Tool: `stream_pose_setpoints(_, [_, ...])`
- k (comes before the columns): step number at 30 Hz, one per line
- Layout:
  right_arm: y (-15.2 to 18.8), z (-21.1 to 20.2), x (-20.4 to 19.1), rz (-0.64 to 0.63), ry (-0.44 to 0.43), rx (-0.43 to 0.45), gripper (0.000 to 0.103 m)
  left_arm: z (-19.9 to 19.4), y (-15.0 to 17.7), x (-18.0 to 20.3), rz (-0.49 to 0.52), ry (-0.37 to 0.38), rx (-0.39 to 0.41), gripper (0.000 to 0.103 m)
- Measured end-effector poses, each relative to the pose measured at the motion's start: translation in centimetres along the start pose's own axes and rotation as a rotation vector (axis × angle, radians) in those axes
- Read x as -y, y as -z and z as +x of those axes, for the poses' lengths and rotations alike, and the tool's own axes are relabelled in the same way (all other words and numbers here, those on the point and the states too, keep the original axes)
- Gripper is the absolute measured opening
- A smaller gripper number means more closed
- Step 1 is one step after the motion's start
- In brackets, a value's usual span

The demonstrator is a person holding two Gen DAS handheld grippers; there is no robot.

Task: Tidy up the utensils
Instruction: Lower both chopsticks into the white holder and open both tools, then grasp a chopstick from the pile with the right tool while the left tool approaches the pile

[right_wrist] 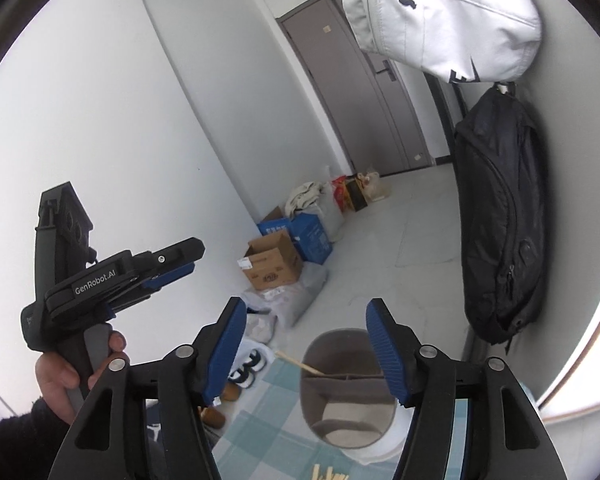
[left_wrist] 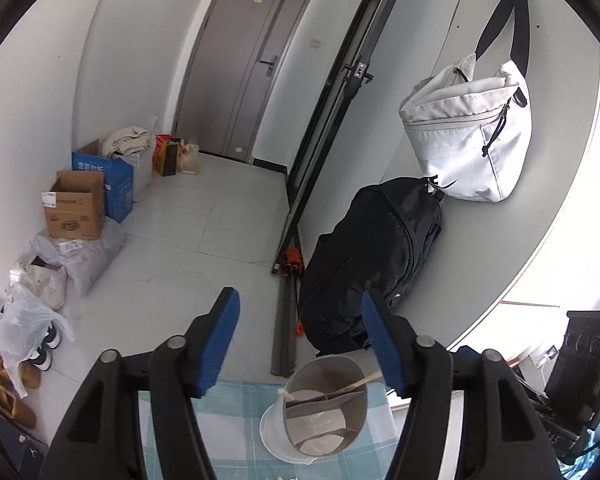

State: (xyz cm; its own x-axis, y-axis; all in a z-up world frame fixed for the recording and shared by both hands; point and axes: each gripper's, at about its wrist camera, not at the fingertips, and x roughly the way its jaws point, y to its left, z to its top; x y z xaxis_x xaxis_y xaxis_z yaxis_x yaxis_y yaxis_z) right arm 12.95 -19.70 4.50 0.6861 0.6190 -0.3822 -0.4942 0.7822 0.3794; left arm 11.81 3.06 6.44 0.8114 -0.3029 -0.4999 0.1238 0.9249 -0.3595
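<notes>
We hold both tools wide apart and empty: left tool (left_wrist: 300,340), right tool (right_wrist: 306,344). The holder (left_wrist: 324,408) stands on the checked cloth (left_wrist: 236,420) at the table's far edge, one chopstick (left_wrist: 356,384) leaning inside it. More sticks (right_wrist: 330,474) lie on the near cloth.

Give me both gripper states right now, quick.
Left gripper: open, nothing between its fingers.
Right gripper: open, nothing between its fingers.
</notes>
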Motion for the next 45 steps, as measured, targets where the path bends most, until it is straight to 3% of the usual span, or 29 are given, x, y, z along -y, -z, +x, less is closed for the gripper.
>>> stream_pose_setpoints(6, [0.6, -3.2, -1.6, -0.001, -0.001, 0.026, 0.075, -2.2, 0.8, 1.3, 0.029, -0.019, -0.001, 0.064])
stream_pose_setpoints(10, [1.3, -4.6, -2.7, -0.017, 0.001, 0.037, 0.083, -4.0, 1.6, 1.5, 0.038, -0.012, 0.023, 0.075])
stream_pose_setpoints(20, [4.0, -6.8, -5.0, -0.051, 0.012, 0.037, 0.099, -6.6, 4.1, 1.5, 0.031, -0.028, 0.041, 0.077])
stream_pose_setpoints(25, [6.5, -7.0, -5.6, -0.069, 0.030, 0.018, 0.102, -7.0, 6.4, 1.1, 0.036, -0.046, 0.038, 0.084])
stream_pose_setpoints(32, [10.2, -5.2, -5.4, -0.100, 0.070, -0.075, 0.103, -6.1, 10.2, -0.7, 0.017, -0.085, -0.005, 0.085])
stream_pose_setpoints(40, [13.8, 0.4, -4.0, -0.103, 0.114, -0.298, 0.102, -3.6, 13.7, -4.8, -0.066, -0.135, -0.094, 0.085])
stream_pose_setpoints(45, [15.3, 4.4, -3.2, -0.106, 0.134, -0.411, 0.092, -2.7, 14.9, -7.1, -0.105, -0.149, -0.128, 0.085])
